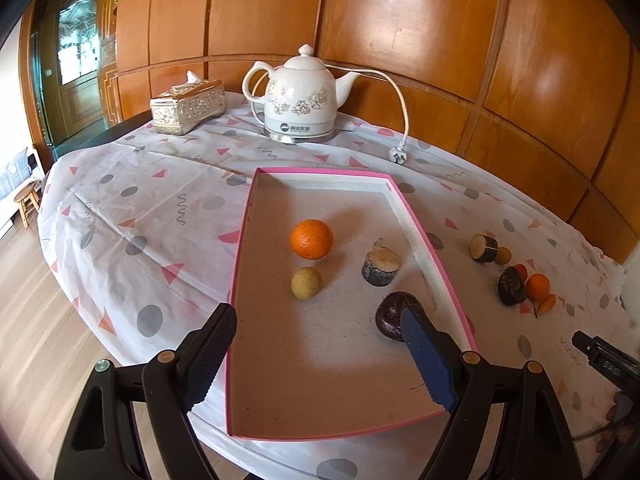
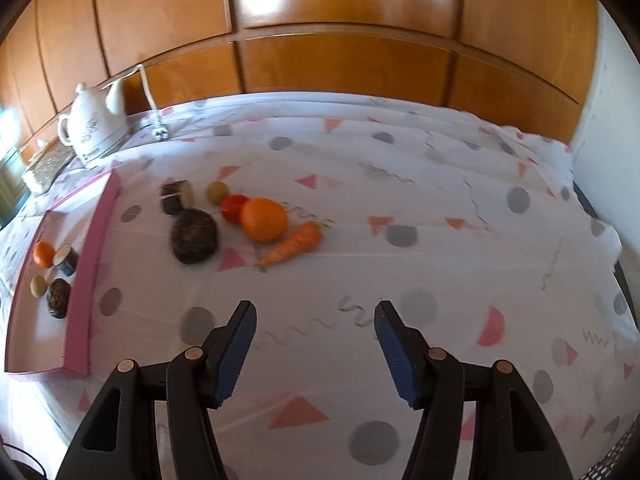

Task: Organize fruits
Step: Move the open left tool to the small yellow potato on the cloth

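A pink-rimmed tray [image 1: 424, 236] holds an orange [image 1: 311, 239], a small yellow fruit [image 1: 306, 283], a cut dark cane piece [image 1: 381, 267] and a dark round fruit [image 1: 394, 314]. My left gripper [image 1: 320, 344] is open and empty above the tray's near end. On the cloth right of the tray lie a cane piece [image 2: 177, 197], a dark fruit [image 2: 195, 235], a small yellow fruit [image 2: 217, 192], a red fruit [image 2: 233, 207], an orange [image 2: 264, 219] and a carrot [image 2: 294, 243]. My right gripper [image 2: 315, 332] is open and empty, short of this pile.
A white kettle [image 1: 298, 96] with a cord and plug [image 1: 398, 155] and a tissue box [image 1: 187, 107] stand at the table's back. Wood panelling runs behind. The table edge drops to the floor on the left. The right gripper's tip [image 1: 592, 350] shows in the left wrist view.
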A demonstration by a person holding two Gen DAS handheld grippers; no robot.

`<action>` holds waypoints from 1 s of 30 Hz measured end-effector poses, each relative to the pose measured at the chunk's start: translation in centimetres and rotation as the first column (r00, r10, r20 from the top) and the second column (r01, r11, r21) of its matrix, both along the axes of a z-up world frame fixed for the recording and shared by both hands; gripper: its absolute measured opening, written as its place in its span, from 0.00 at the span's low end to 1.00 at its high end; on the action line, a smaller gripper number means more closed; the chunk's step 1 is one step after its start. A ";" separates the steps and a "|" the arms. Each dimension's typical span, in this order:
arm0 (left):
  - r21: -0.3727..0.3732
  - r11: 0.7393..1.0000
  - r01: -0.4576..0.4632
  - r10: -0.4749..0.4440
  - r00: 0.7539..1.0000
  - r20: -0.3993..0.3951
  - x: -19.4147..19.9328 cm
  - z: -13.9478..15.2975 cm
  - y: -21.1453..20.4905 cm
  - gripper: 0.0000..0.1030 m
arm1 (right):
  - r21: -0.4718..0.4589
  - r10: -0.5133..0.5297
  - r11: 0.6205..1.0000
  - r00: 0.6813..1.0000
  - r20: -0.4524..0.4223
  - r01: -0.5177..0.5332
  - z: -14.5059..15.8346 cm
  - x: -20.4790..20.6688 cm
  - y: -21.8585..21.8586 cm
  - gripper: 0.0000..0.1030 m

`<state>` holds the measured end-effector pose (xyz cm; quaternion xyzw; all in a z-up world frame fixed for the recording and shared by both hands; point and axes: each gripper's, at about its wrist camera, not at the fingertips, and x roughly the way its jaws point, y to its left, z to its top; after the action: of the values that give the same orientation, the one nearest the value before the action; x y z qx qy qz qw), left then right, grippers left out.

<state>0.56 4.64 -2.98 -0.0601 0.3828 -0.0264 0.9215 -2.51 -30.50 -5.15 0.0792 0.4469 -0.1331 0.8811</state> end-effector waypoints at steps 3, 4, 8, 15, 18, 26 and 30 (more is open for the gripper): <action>0.011 1.000 0.024 -0.024 1.000 0.005 0.1 0.2 -0.7 0.82 | 0.007 -0.032 0.999 0.999 -0.013 0.032 -0.5 -0.7 -1.1 0.61; 0.015 0.999 0.035 -0.035 0.999 0.007 0.1 0.3 -1.0 0.82 | 0.008 -0.043 0.999 0.999 -0.018 0.043 -0.6 -1.0 -1.5 0.61; 0.028 0.996 0.089 -0.089 0.996 0.007 0.4 0.6 -2.3 0.82 | 0.010 -0.083 0.996 0.996 -0.032 0.083 -1.4 -2.0 -2.8 0.61; 0.065 0.968 0.242 -0.242 0.970 -0.003 1.6 1.5 -6.5 0.82 | 0.020 -0.143 0.989 0.989 -0.041 0.144 -1.8 -3.6 -5.0 0.61; 0.069 0.947 0.312 -0.313 0.950 -0.007 2.0 2.0 -8.7 0.82 | 0.023 -0.157 0.987 0.987 -0.038 0.158 -1.9 -4.0 -5.5 0.61; 0.087 0.888 0.452 -0.452 0.892 -0.022 3.7 3.0 -14.1 0.77 | 0.030 -0.183 0.983 0.983 -0.032 0.184 -1.9 -4.3 -6.8 0.61; 0.075 0.846 0.528 -0.525 0.849 -0.054 5.6 3.1 -16.2 0.63 | 0.040 -0.192 0.980 0.981 -0.035 0.194 -2.0 -4.4 -7.3 0.61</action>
<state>6.14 -11.59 0.14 0.0866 0.3999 -0.2603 0.8746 -6.87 -37.80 -7.11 0.1390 0.4534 -0.2095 0.8551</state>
